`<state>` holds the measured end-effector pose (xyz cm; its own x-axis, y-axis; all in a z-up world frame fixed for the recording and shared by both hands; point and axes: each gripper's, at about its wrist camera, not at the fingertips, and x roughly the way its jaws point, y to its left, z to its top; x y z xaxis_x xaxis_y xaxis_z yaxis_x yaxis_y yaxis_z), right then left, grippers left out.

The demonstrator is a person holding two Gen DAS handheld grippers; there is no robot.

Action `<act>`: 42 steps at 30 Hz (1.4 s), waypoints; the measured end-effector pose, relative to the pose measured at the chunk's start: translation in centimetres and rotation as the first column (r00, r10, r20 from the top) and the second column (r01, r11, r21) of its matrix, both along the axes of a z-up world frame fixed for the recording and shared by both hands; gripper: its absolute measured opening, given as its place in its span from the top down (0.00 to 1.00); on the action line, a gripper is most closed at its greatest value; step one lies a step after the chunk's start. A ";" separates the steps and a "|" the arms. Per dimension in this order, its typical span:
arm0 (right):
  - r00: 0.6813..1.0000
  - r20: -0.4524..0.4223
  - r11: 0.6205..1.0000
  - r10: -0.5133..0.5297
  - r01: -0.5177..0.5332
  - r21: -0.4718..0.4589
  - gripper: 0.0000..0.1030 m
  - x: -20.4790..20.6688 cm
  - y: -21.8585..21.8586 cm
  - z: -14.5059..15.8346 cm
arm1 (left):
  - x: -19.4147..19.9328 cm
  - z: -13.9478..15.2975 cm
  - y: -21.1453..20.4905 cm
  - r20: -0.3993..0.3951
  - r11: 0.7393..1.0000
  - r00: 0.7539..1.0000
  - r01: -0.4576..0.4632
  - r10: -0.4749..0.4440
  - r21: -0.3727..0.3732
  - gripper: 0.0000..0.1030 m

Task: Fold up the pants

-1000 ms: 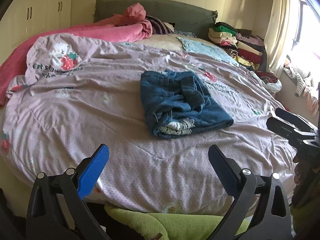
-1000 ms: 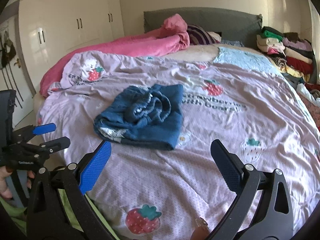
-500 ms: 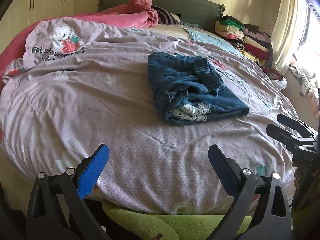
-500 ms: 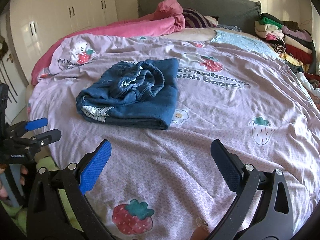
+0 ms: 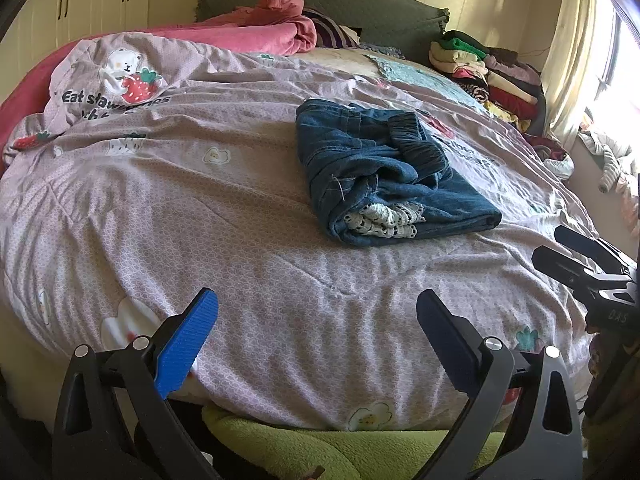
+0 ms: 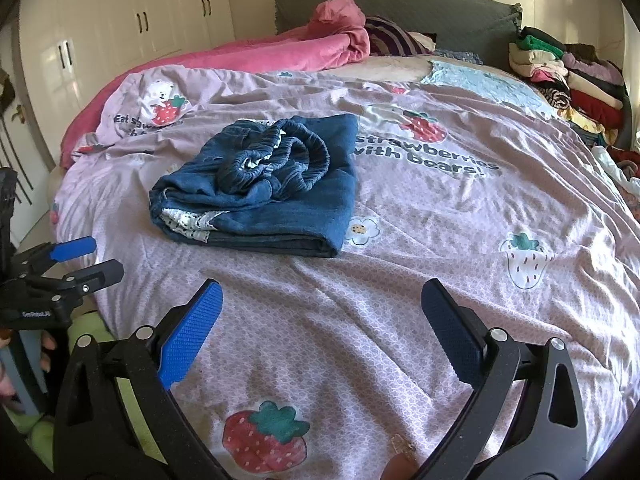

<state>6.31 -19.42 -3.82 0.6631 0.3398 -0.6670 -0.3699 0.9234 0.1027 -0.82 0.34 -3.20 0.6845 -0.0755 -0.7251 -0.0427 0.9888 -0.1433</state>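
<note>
Dark blue pants lie in a loose folded bundle on the lilac strawberry-print quilt, elastic waistband bunched on top and white lace lining showing at the near edge. In the right wrist view the pants sit ahead and to the left. My left gripper hovers open over the quilt's near edge, well short of the pants, holding nothing. My right gripper is open too, empty, above the quilt nearer than the pants. Each gripper shows in the other's view: the right gripper at the right edge, the left gripper at the left edge.
A pink blanket is heaped by the grey headboard. A stack of folded clothes stands at the bed's far right corner. White wardrobes line the left wall. A green blanket lies below the bed's near edge.
Both grippers have moved forward toward the bed, so the pants look closer and larger. Both stay open and empty.
</note>
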 end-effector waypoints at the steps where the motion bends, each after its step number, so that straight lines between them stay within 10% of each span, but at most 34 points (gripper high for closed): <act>1: 1.000 0.001 1.000 0.002 -0.002 0.000 0.09 0.0 0.0 0.1 | 0.0 -0.1 0.1 0.002 1.000 1.000 -0.002 0.002 0.001 0.04; 42: 1.000 0.012 1.000 -0.006 0.006 -0.001 0.09 0.0 -0.1 0.6 | -0.4 0.7 -0.1 -0.006 1.000 1.000 -0.004 0.004 0.007 0.04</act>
<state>6.27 -19.50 -3.25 0.6728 0.3351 -0.6596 -0.3657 0.9256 0.0972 -1.24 0.20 -2.47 0.6801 -0.0676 -0.7300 -0.0475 0.9896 -0.1358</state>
